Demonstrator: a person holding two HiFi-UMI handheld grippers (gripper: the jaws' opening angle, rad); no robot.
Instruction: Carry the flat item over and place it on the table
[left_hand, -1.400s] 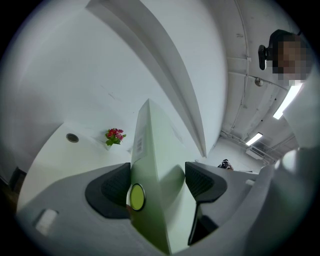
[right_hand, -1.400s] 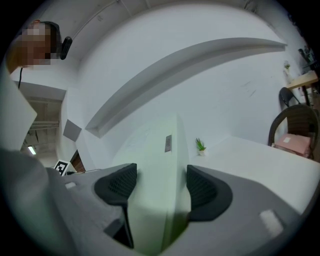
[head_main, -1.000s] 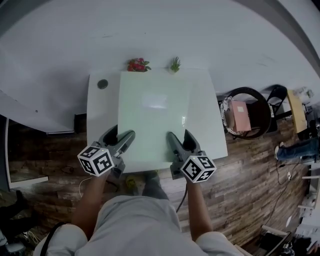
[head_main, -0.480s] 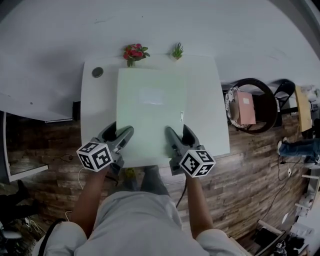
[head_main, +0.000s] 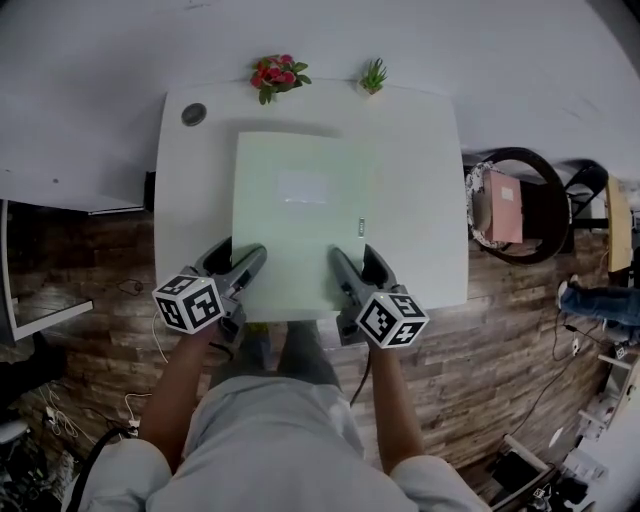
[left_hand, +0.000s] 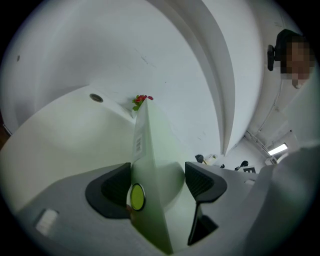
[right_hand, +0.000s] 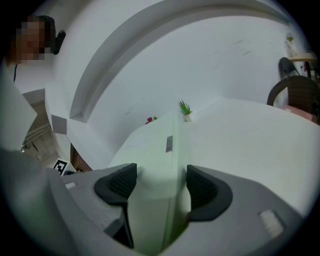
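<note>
Head view: left gripper (head_main: 242, 252) and right gripper (head_main: 353, 253) jaws both clamp one green board (head_main: 300, 215).

panel (head_main: 300, 220): pale green, smooth, glossy, plastic-like | tabletop (head_main: 420, 200): white, smooth, slight sheen | floor (head_main: 110, 260): wood planks, matt | fingers (left_hand: 112, 189): grey matt plastic, dark ribbed pads

Head view: almost straight down from high above the white table (head_main: 425, 190). Both gripper views: low and close at the table's near edge, facing across it toward the wall (right_hand: 200, 60). In all three: red flowers (head_main: 277, 75) at the table's far edge.
</note>
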